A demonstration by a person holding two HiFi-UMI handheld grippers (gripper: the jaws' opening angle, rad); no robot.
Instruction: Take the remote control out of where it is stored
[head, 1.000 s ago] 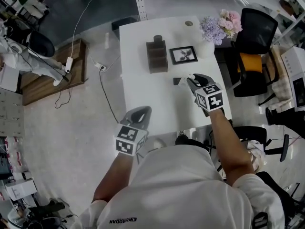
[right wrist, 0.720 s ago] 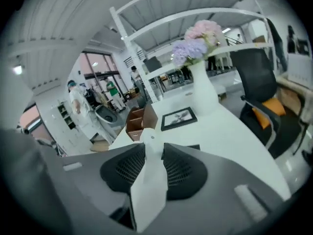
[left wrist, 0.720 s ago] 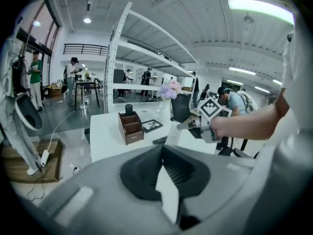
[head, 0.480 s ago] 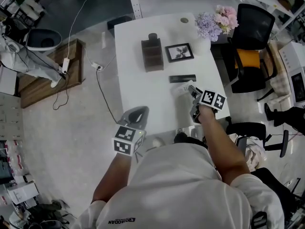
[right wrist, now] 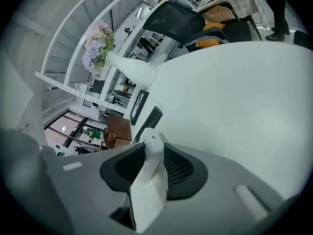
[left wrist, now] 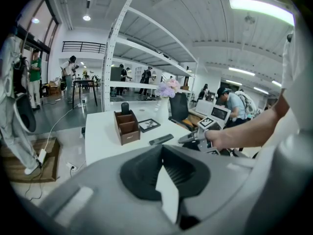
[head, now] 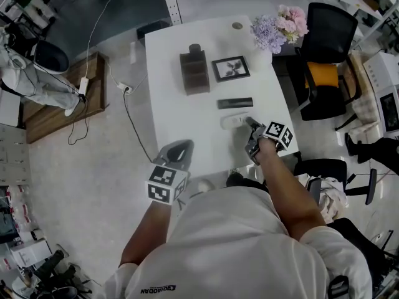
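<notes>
smooth white table (head: 187, 126), wooden organizer (head: 194, 73) (matt brown)

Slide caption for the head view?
Right gripper grips a white remote at table level, next to a black remote; left gripper hovers by the near edge.

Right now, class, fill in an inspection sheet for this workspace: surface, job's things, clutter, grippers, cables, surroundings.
Surface: white table, things grouped on its far half.
Job's things: brown organizer; black remote lying on the table; white remote in the right gripper.
Clutter: picture frame, flowers.
Grippers: left gripper shut, empty; right gripper shut on the white remote.
Cables: cable on the floor.
Surroundings: black chair, wooden platform.
</notes>
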